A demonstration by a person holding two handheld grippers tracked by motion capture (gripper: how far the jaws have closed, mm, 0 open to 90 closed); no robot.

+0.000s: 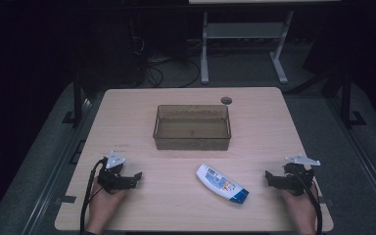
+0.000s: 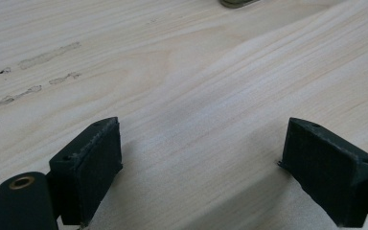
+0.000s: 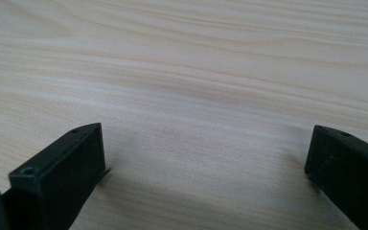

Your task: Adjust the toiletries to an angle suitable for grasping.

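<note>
A white bottle with a blue cap lies on its side on the wooden table, near the front and a little right of centre. Behind it stands a clear brownish plastic bin with nothing visible inside. My left gripper rests on the table at the front left, pointing right toward the bottle; its jaws are wide apart with bare wood between them. At the front right my right gripper rests pointing left, open as well, with only wood grain between its jaws. Both are well clear of the bottle.
A round grommet hole sits near the table's far edge. Faint scuff marks run across the wood ahead of the left gripper. Beyond the table, a white desk frame and cables stand on the dark floor.
</note>
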